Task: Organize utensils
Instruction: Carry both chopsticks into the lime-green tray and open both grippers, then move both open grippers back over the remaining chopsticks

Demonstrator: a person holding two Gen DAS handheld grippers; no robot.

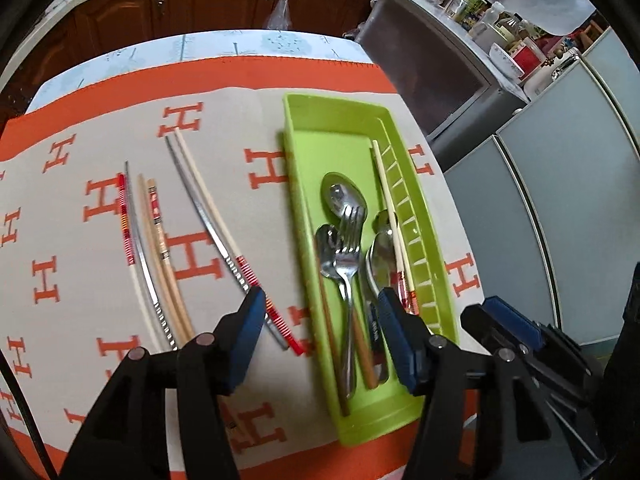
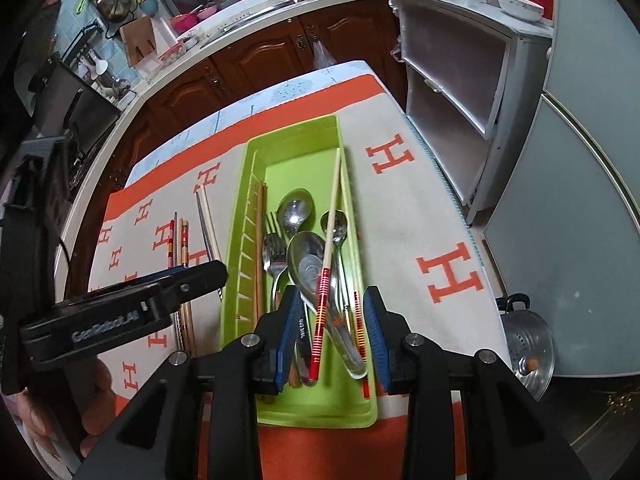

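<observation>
L gripper points steeply down over the near end of the green tray, its fingers apart w/ nothing between them: one blue pad hangs over the cloth just left of the tray, above the red-striped end of a chopstick pair, the other over the tray's inside near the handles. R gripper also tilts steeply down over the tray's near end, fingers partway apart, straddling the handle ends w/o pressing on any; the red-striped chopstick lies loose across the spoons between them, not clamped. In the right wrist view the L gripper's body comes in from the left of the tray, and its side reads "GenRobot.AI", blurred. The person's fingertips show under it at bottom left. Task items: inside the tray lie spoons, forks, a brown chopstick pair along its left wall and one cream chopstick along its slotted right wall. Left of the tray on the cloth-covered worktop sit more chopsticks, incl. metal, wood and red-striped ones. One handle in the tray carries small print, too tiny to read. The cloth is printed w/ repeated orange "H" letters.
</observation>
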